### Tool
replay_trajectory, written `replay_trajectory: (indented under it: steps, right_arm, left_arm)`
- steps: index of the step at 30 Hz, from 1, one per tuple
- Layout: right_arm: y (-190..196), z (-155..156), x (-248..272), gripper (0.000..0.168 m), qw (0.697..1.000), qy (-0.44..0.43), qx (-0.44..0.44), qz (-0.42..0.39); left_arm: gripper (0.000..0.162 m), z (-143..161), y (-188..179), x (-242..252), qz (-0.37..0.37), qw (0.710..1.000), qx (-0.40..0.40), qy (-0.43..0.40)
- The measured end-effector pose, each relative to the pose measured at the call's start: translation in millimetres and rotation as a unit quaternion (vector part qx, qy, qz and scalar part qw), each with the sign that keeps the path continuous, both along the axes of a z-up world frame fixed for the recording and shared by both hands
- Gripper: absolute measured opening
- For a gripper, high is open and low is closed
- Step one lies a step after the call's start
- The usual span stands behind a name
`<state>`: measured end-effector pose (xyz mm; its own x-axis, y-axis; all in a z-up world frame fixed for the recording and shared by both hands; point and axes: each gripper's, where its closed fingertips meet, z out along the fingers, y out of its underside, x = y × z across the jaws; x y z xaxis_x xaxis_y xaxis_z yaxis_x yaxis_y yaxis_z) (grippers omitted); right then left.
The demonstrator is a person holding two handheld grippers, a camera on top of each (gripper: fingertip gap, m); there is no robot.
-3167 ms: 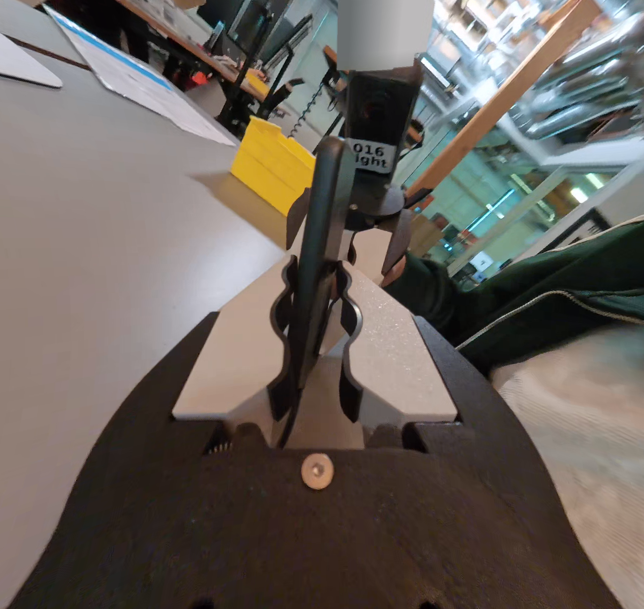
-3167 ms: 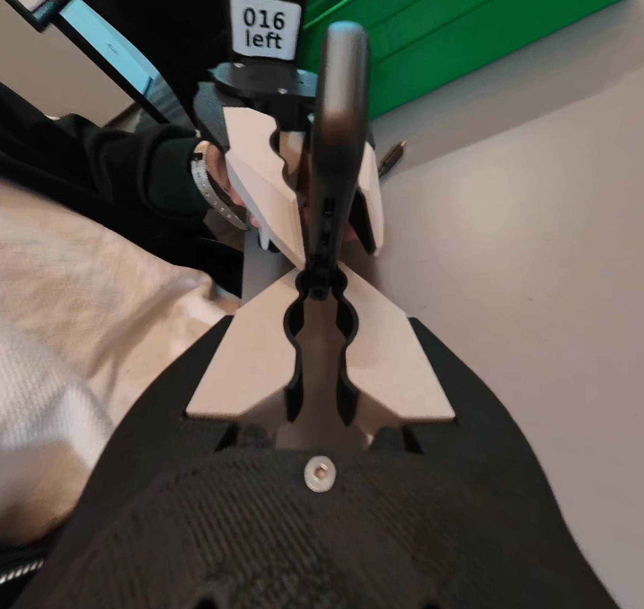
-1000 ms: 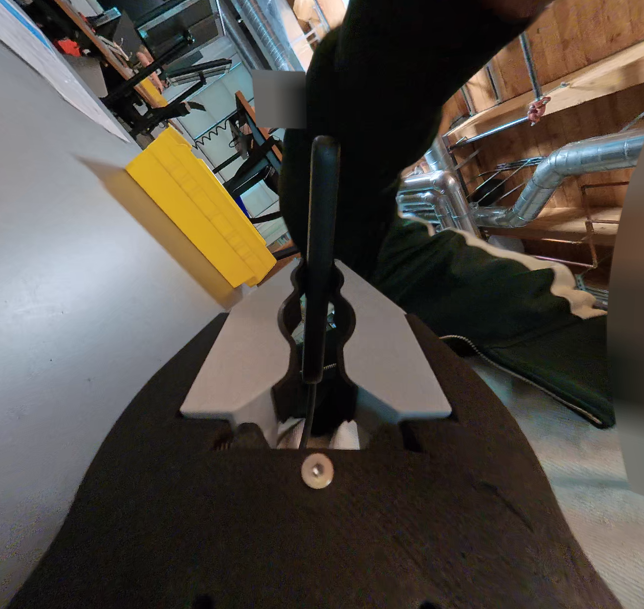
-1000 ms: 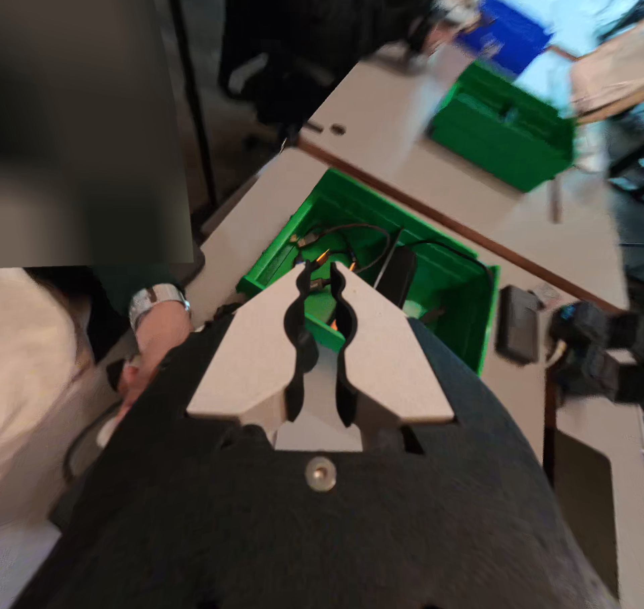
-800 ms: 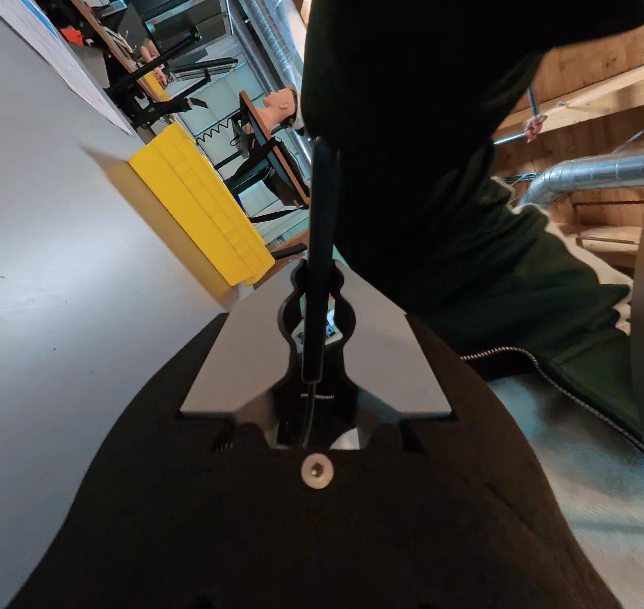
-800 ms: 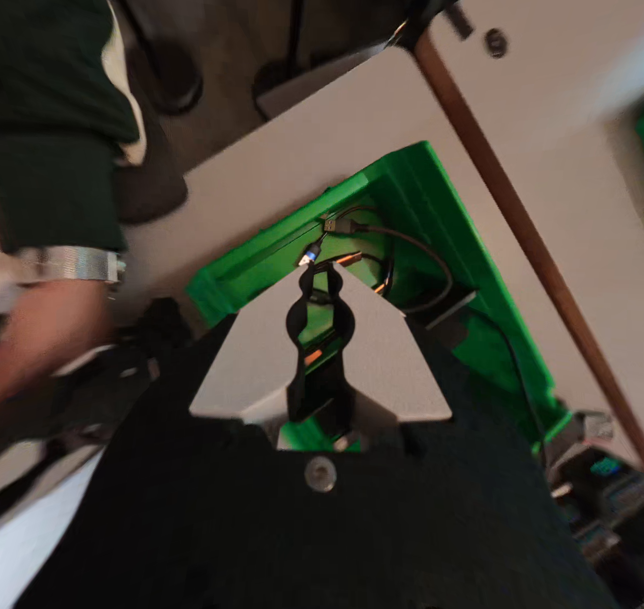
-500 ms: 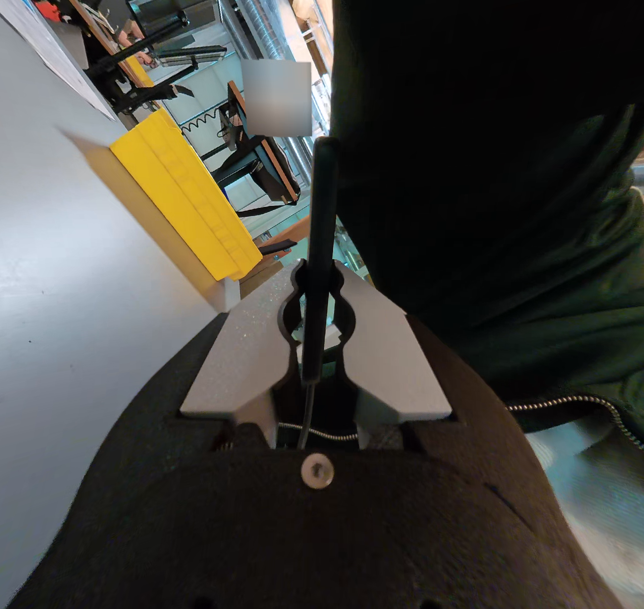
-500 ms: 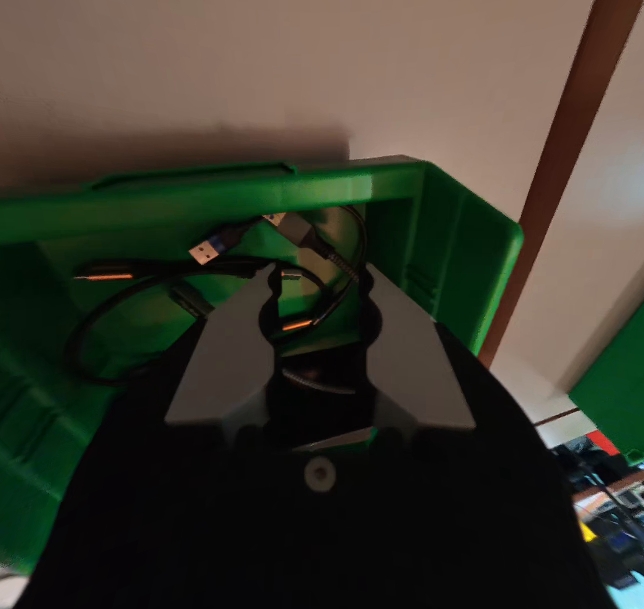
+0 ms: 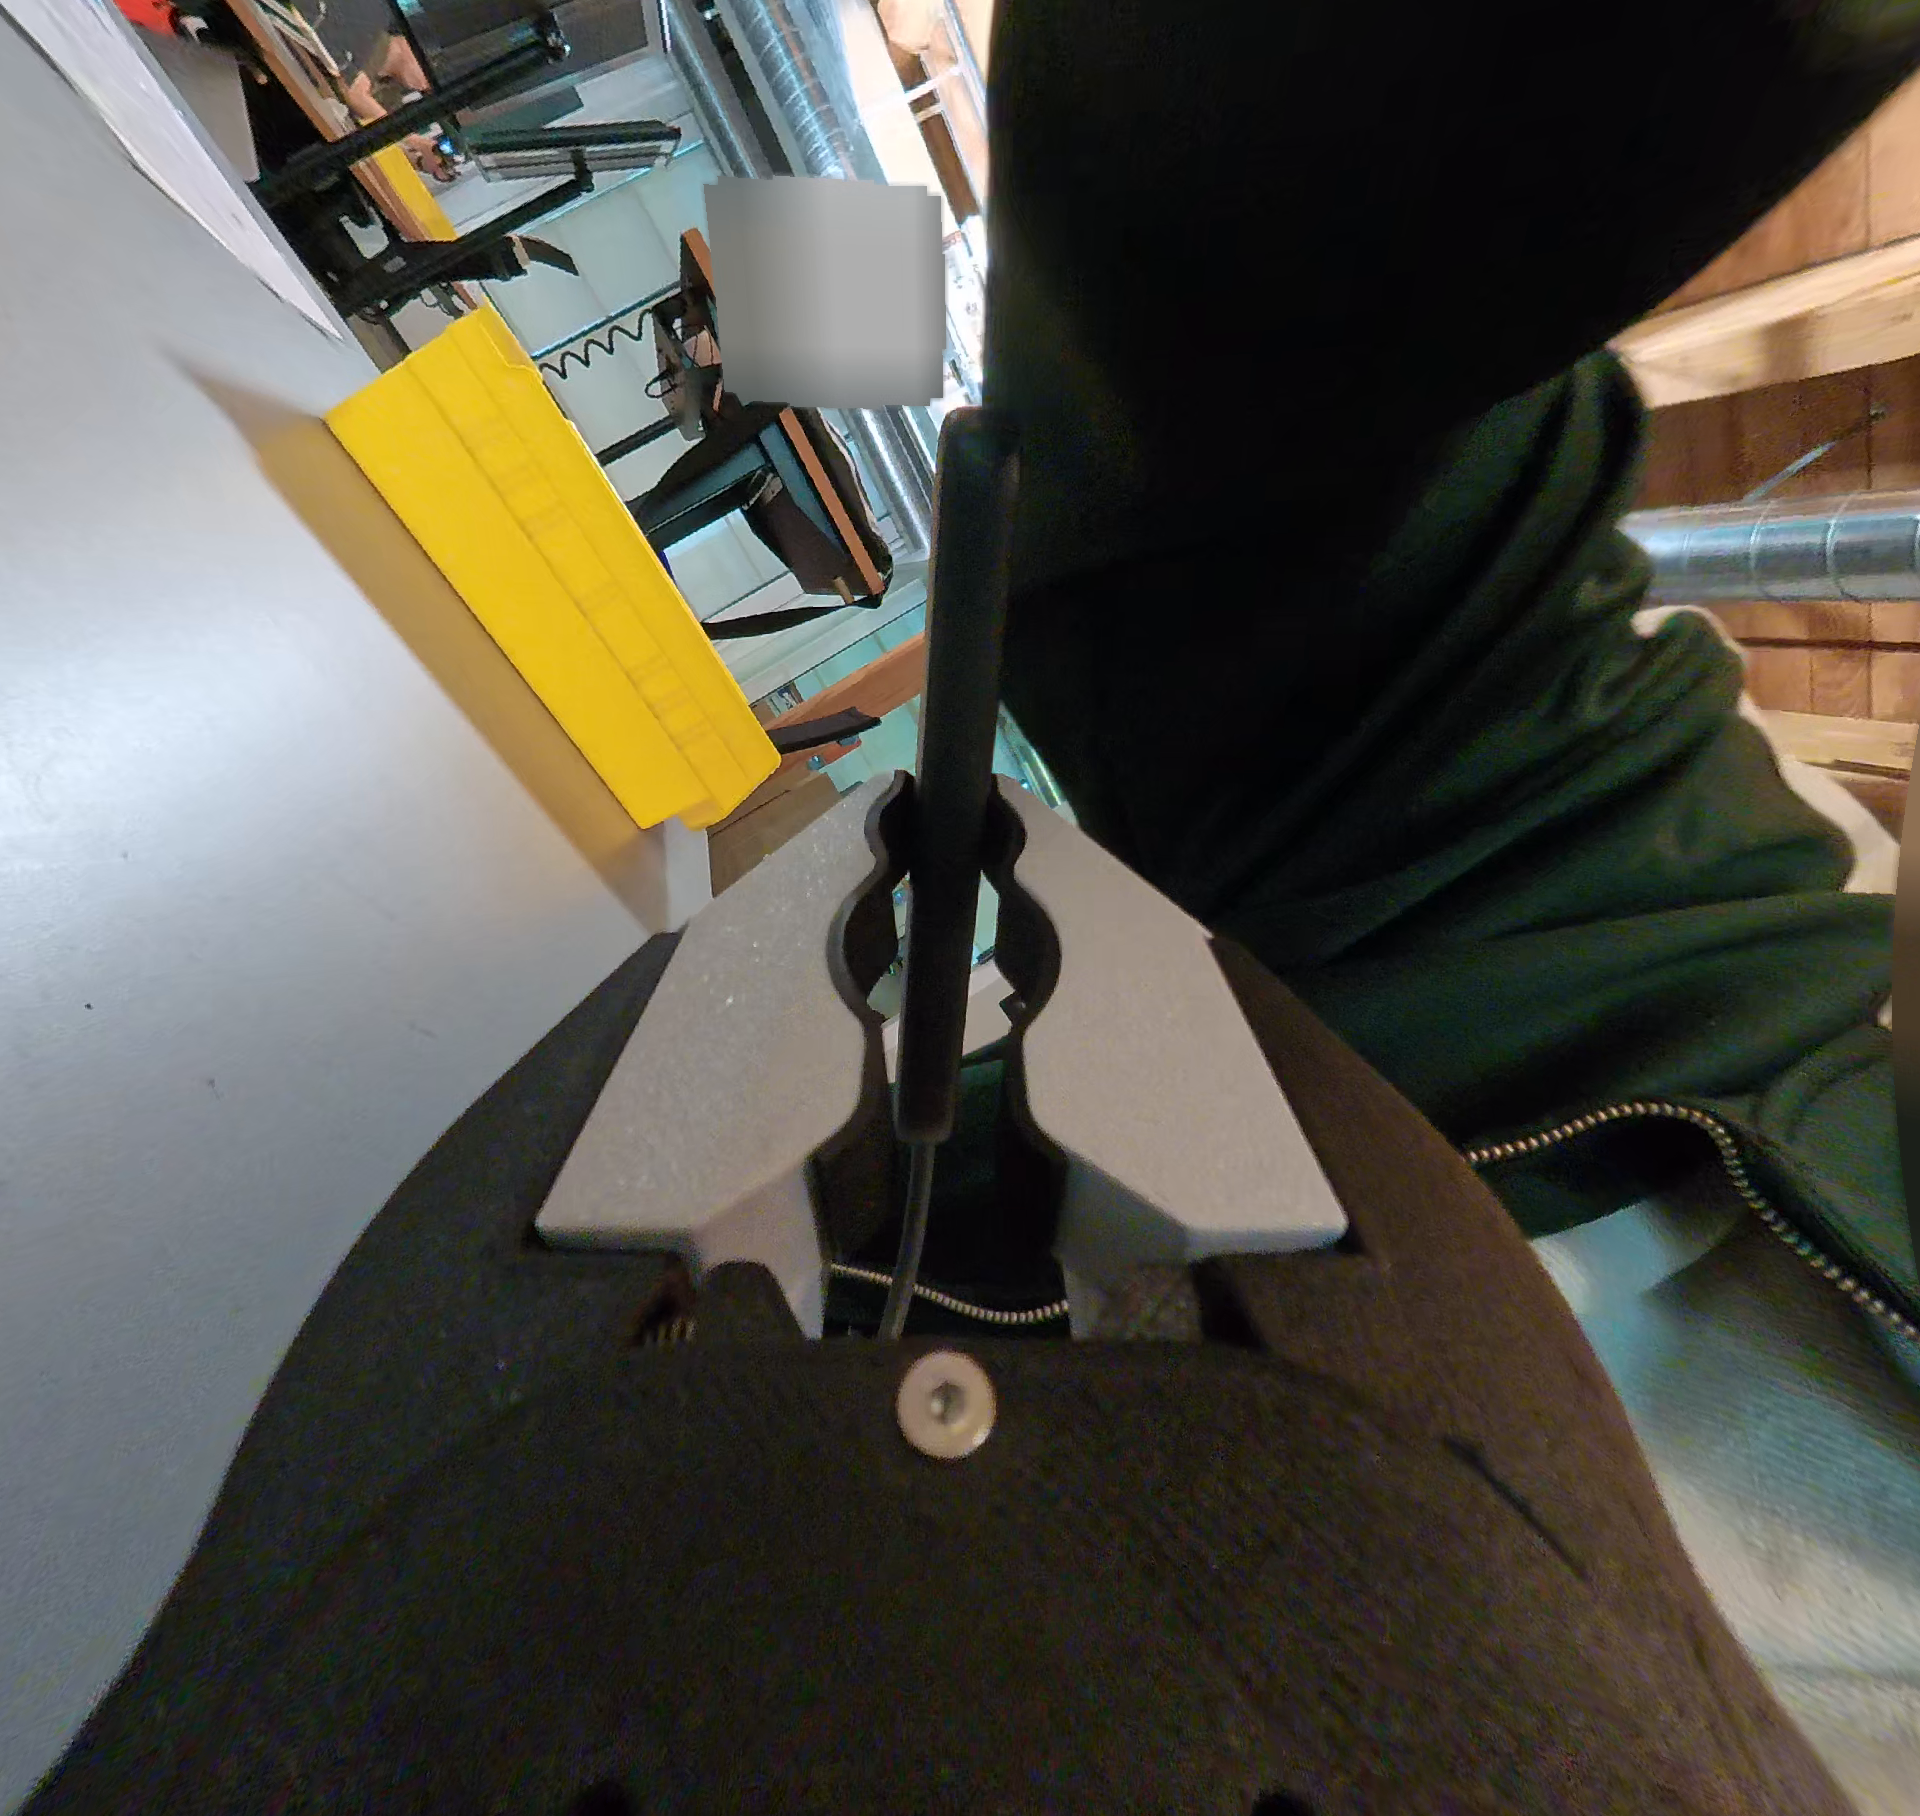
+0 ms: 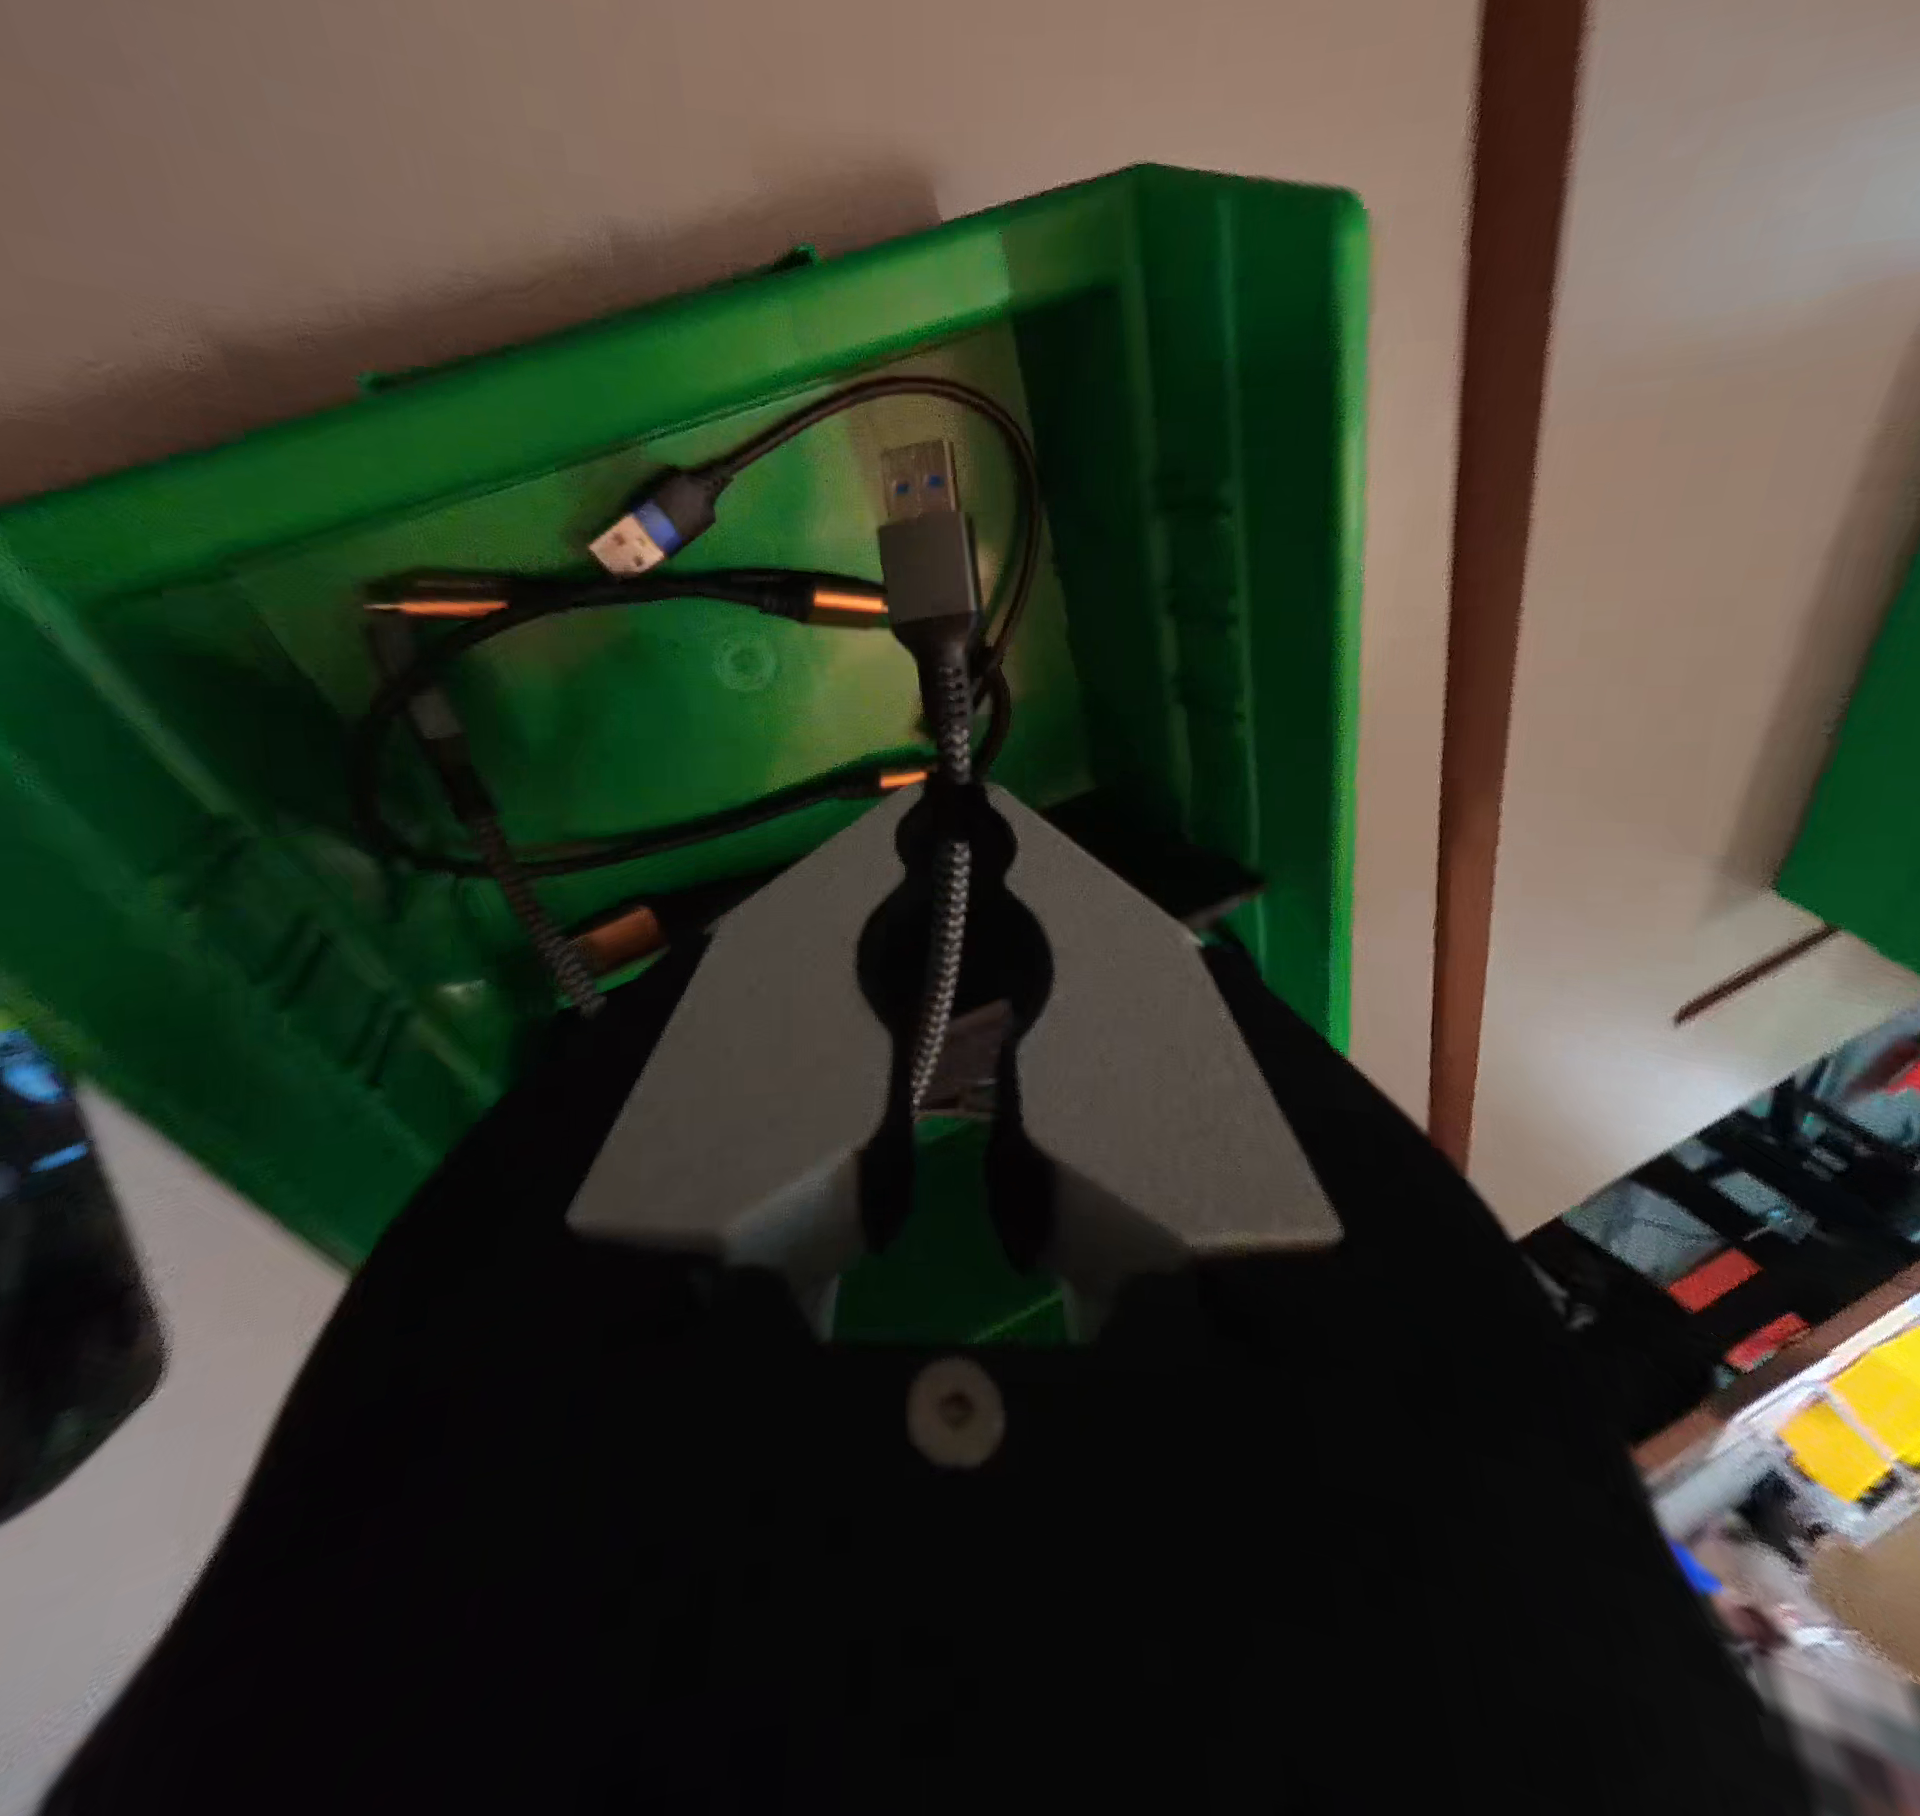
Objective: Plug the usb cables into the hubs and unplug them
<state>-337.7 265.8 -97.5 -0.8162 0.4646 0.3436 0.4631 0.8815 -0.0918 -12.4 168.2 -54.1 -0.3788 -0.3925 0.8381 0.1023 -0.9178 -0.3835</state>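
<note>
My left gripper (image 9: 943, 810) is shut on a slim black USB hub (image 9: 961, 686), seen edge-on, which sticks out past the fingertips; its thin cable runs back between the fingers. My right gripper (image 10: 954, 802) is shut on the braided cord of a grey USB cable (image 10: 943, 893); its grey plug (image 10: 927, 540) with a blue-tongued metal end points away over a green bin (image 10: 1226, 540). Several other cables (image 10: 665, 613) with orange-banded and blue-banded plugs lie in the bin.
A yellow bin (image 9: 551, 571) stands on the grey table (image 9: 187, 831) at the left. A person's dark green sleeve (image 9: 1455, 727) fills the right of the left wrist view. A brown table edge strip (image 10: 1507, 519) runs right of the green bin. Another green bin (image 10: 1860, 779) shows far right.
My right gripper went from open over the green bin to shut on the grey braided cable, with its plug raised. My left gripper kept its hold on the hub and shifted slightly.
</note>
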Motion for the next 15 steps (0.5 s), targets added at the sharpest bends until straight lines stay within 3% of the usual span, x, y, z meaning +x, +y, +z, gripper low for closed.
replay_trajectory:
  steps: [1,6,11,15]
  right_arm:
    - [1.0,11.8,7.4,0.003,1.0,0.022,-0.015,-0.015]
    - [14.4,80.9,61.2,0.004,0.977,0.159,-0.096,-0.103]
    - [34.0,148.8,140.9,0.004,0.919,0.304,-0.174,-0.18]
    - [41.7,180.9,212.1,0.004,0.875,0.381,-0.184,-0.235]
  left_arm:
    - [0.01,0.3,0.2,-0.5,0.001,1.0,0.0,-0.001]
    - [0.01,0.4,2.3,-1.5,0.006,1.0,-0.004,-0.004]
    - [0.01,-0.6,2.4,-0.4,0.005,1.0,-0.004,-0.002]
    - [0.01,-1.3,3.8,-0.6,0.008,1.0,-0.006,-0.001]
